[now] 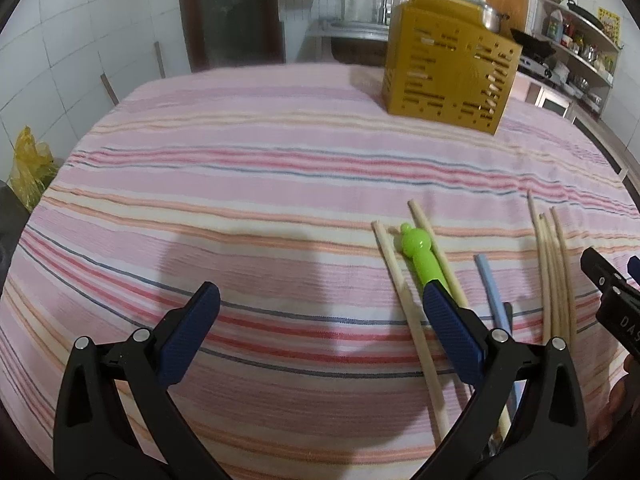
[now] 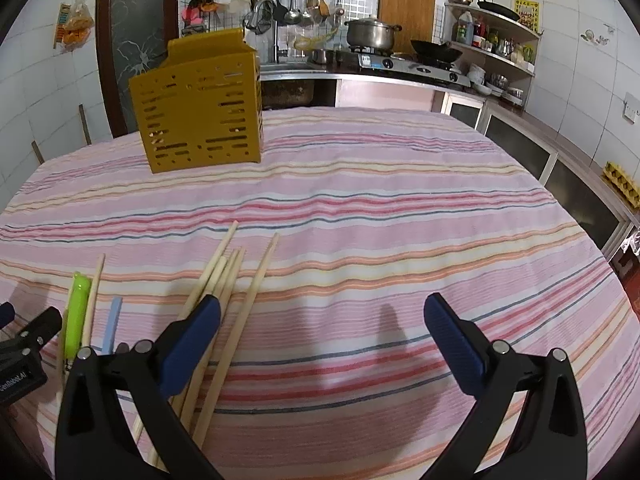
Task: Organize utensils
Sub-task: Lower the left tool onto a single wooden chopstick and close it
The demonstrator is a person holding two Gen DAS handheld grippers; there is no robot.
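Matt wooden chopsticks, glossy green plastic utensil, striped woven tablecloth

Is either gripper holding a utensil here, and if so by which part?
Nothing is held. The left gripper and right gripper are both open above the striped tablecloth; the chopsticks lie loose.

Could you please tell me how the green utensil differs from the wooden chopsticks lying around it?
The green utensil is glossy bright plastic; the wooden chopsticks are matt and pale. It is thick with a rounded, knobbed end; they are thin, plain and straight. It is single; they are many. All lie flat on the striped cloth.
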